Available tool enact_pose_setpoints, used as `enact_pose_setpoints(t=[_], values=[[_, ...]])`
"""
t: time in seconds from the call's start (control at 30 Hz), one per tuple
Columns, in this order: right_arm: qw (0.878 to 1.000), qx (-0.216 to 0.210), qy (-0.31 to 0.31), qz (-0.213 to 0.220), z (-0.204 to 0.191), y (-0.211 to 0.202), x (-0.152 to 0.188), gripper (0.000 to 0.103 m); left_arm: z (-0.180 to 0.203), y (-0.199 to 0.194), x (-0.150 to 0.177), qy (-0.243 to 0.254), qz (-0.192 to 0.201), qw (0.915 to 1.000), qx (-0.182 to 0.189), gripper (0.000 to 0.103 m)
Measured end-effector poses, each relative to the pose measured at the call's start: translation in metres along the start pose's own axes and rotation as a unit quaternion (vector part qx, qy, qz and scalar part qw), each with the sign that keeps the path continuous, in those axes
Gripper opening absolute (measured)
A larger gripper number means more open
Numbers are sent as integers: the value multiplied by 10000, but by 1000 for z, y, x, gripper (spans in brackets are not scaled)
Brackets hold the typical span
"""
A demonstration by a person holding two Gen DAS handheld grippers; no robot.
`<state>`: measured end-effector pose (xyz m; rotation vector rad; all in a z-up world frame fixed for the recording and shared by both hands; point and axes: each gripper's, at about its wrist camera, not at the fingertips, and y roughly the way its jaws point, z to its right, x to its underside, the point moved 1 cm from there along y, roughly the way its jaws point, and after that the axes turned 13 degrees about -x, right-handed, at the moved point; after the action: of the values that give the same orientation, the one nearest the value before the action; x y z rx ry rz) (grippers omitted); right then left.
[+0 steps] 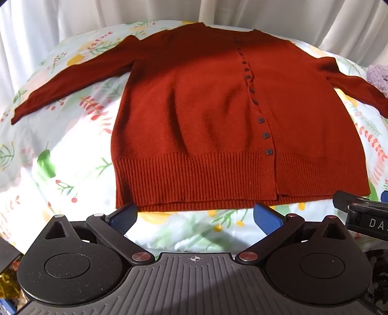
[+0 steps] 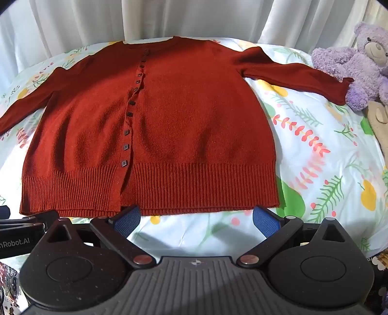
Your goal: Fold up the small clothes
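We're looking down on the floral bedsheet (image 1: 72,150), which fills the whole width under us, with a white curtain (image 2: 169,17) hanging behind it. Spread flat across the sheet is the rust-red cardigan (image 1: 206,116), front side up and buttoned, hem toward us, both sleeves stretched out to the sides. A row of dark square buttons (image 2: 125,146) runs down its placket to the ribbed hem band (image 1: 194,179). Over at the far right we've got a purple teddy bear (image 2: 359,63), and the cuff of the cardigan's sleeve ends just beside the bear's paw.

Now the tools. Our left gripper (image 1: 196,214) is spread as wide as it goes, nothing between its blue pads (image 1: 266,218), hovering just short of the hem; from this view we cannot tell whether the left pad's tip touches the hem's corner. Our right gripper (image 2: 196,218) is just as wide, empty too, poised at the hem's near edge to the right of the placket. The two grippers sit side by side, each catching the other's black body at its frame edge.
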<state>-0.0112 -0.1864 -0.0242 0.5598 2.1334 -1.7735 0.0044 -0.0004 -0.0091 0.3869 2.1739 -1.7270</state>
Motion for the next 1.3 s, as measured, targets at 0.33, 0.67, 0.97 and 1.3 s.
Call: enact_pose_setpoints(t=[0.33,0.67,0.97,1.3], values=[[10000,-1,55,-11,4,0,0,99,5,-1,-3,-10,-22,10000,-8,103],[10000,-13,66,-25,4,1,-1,99,7,-1,0,-18,-7,10000,-5,103],[9999,-27,86,-48,5,2,-2,99,7,4,-1,-20,13,10000,9,103],[9999,-47,114,-62,8,3,-3,99,9,6,-3,-25,12,10000,10,103]])
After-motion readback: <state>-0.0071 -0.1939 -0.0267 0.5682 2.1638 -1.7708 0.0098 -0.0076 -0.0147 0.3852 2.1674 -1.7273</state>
